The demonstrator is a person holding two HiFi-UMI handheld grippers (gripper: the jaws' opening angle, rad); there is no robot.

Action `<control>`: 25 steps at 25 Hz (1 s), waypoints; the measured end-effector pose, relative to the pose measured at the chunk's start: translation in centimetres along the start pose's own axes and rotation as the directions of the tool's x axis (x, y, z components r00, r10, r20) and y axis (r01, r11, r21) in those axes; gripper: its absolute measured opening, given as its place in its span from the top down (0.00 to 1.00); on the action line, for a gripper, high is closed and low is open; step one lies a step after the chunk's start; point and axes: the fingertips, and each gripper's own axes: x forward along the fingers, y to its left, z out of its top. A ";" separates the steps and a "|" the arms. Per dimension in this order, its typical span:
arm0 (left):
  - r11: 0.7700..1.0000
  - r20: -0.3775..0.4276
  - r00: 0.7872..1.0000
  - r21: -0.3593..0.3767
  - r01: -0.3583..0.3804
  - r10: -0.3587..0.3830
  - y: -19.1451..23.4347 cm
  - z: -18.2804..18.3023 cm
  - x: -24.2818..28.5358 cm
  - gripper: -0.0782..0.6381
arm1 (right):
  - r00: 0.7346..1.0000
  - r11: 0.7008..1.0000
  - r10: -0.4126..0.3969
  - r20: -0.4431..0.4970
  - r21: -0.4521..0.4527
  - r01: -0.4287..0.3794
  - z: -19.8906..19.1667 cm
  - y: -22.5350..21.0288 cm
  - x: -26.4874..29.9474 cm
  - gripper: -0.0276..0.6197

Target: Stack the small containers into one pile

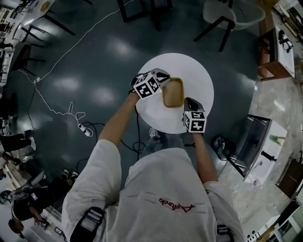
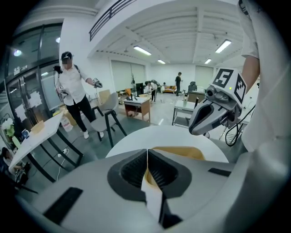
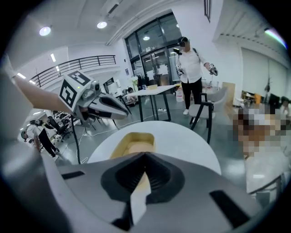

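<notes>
A shallow tan container [image 1: 173,92] lies on the round white table [image 1: 194,71], near its middle. Whether it is one container or several nested I cannot tell. My left gripper [image 1: 162,75] hangs over the container's upper left corner, its jaws closed together with nothing between them. My right gripper [image 1: 191,102] is at the container's lower right, jaws likewise closed and empty. In the left gripper view the container [image 2: 182,152] shows just beyond the closed jaws [image 2: 147,154], with the right gripper [image 2: 195,127] above it. In the right gripper view the container [image 3: 134,142] lies past the closed jaws [image 3: 144,157].
The table stands on a dark floor with a white cable [image 1: 71,111] trailing at the left. A chair [image 1: 232,14] is beyond the table. Another person [image 2: 72,91] stands farther off holding grippers, beside a grey chair [image 2: 107,118] and a long desk [image 2: 34,136].
</notes>
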 end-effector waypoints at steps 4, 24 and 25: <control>1.000 0.018 1.000 -0.013 -0.019 0.020 -1.3 0.3 -1.5 0.88 | 1.000 1.000 -0.005 0.029 0.000 0.005 0.3 0.3 -1.3 0.92; 0.958 0.318 0.918 -0.235 -0.165 0.236 -6.9 5.0 -14.0 0.88 | 0.943 0.998 -0.047 0.330 -0.014 0.054 5.9 4.7 -11.2 0.93; 0.954 0.334 0.909 -0.249 -0.170 0.249 -7.1 5.4 -14.8 0.88 | 0.939 0.998 -0.048 0.341 -0.024 0.060 6.2 5.0 -11.7 0.93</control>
